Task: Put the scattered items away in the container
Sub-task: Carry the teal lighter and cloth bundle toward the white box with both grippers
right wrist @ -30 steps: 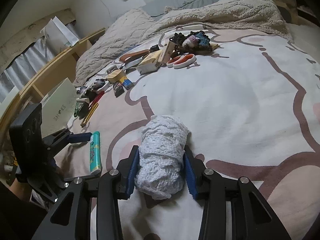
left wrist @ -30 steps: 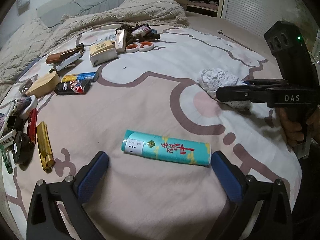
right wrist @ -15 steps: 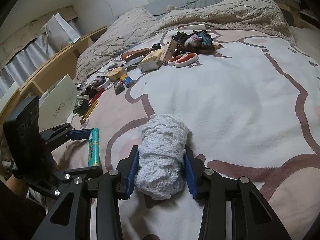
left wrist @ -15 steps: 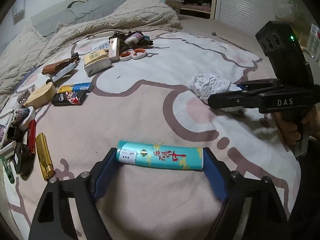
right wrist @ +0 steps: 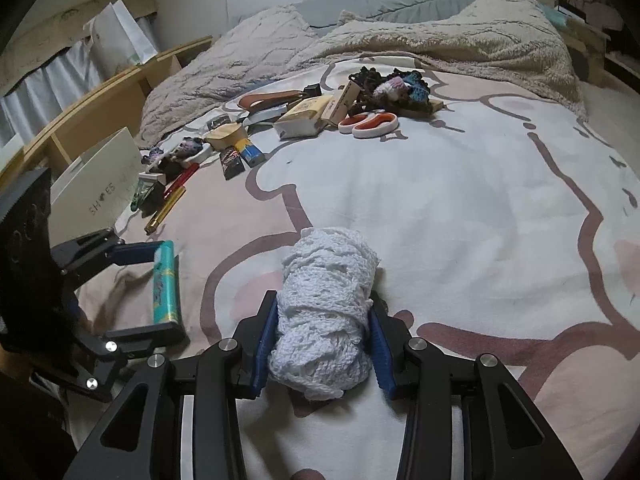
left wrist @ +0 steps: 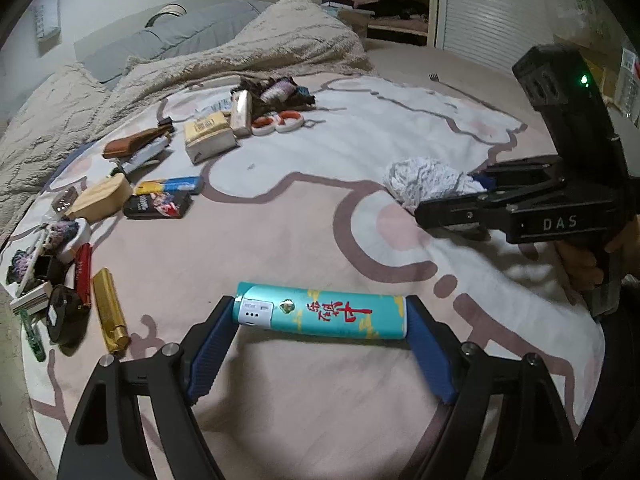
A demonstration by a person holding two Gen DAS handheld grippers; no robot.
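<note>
A teal tube [left wrist: 340, 314] with red lettering lies crosswise on the pink-and-white bedspread. My left gripper [left wrist: 320, 322] is shut on it, one blue pad pressed against each end. The right wrist view shows the same tube [right wrist: 164, 280] and left gripper [right wrist: 154, 288] at the left. My right gripper [right wrist: 324, 304] is shut on a white knitted bundle [right wrist: 328, 264], which bulges forward from between the pads. From the left wrist view, that bundle [left wrist: 424, 180] sticks out of the right gripper [left wrist: 472, 196], held by a hand at the right. A white box marked SHOES [right wrist: 100, 184] stands beside the bed's left edge.
Several loose items lie along the bed's left side: a gold tube [left wrist: 110, 312], a black round case [left wrist: 66, 312], a red pen [left wrist: 83, 272], a cream packet [left wrist: 208, 136] and orange-handled scissors [right wrist: 368, 122]. A beige blanket [right wrist: 440, 40] is heaped at the back.
My left gripper has moved forward around the teal tube and closed its pads onto the tube's two ends. The right gripper has kept its hold on the white bundle.
</note>
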